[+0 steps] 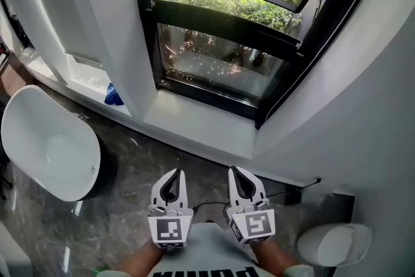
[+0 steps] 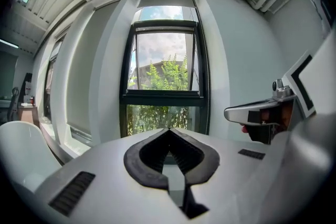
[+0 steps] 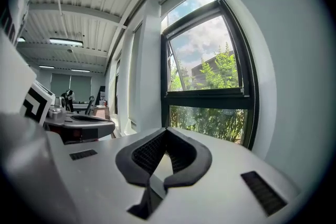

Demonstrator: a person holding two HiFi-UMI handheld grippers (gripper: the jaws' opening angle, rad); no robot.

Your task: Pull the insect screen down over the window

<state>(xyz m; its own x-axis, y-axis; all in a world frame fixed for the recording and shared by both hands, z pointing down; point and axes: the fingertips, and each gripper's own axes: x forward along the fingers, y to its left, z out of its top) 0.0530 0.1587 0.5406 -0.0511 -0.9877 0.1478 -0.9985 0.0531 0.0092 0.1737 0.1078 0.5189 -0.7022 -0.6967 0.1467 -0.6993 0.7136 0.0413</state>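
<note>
The black-framed window [image 1: 220,17] stands ahead of me in a white recess, its upper sash tilted outward, green bushes behind the glass. A pale housing [image 2: 165,0] runs across the recess top; no screen covers the glass. My left gripper [image 1: 176,173] and right gripper [image 1: 235,170] are held side by side low over the floor, well short of the window sill [image 1: 201,123]. Both are shut with nothing between the jaws. In the left gripper view the left gripper [image 2: 169,131] points at the window [image 2: 163,94]. The right gripper [image 3: 166,131] faces the window [image 3: 207,93] from the left.
A white moulded chair [image 1: 52,146] stands on the grey stone floor at the left. A white rounded object [image 1: 334,243] sits at the lower right, with a black plug and cable [image 1: 292,194] near the wall. A blue item [image 1: 113,97] lies by the left window.
</note>
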